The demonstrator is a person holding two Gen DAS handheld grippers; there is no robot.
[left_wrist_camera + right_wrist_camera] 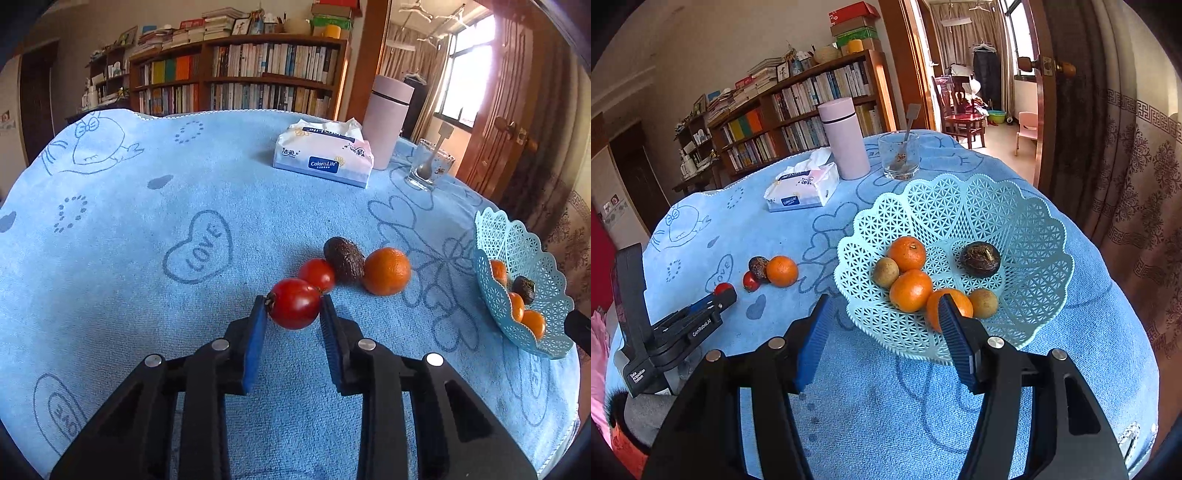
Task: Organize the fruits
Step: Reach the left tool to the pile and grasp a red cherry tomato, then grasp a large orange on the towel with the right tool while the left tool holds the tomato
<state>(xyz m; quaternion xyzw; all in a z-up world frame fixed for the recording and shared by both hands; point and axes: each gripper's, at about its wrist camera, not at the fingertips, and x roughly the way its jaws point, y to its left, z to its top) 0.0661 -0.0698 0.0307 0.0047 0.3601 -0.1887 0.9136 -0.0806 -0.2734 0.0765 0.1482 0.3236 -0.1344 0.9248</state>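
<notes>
Gripping a red tomato point(293, 308), the left gripper point(294, 314) has both blue pads point(255, 343) pressed on the fruit's sides, low over the blue cloth point(147, 295). Just past its tips sits a second tomato point(317, 275), touching a dark avocado point(344, 259), with an orange point(386, 271) on the avocado's far side. Basket point(517, 251) is off to this gripper's right, well apart.

Right gripper point(884, 321) stands wide, nothing between the fingers; its right finger point(956, 343) overlaps the near rim of the same basket point(1015, 221). Ahead of the tips, inside the basket: three oranges point(910, 290), two small tan fruits point(885, 272), one dark round fruit point(980, 259). Left gripper point(718, 295) shows far to its left, tomato barely visible at its tips.
</notes>
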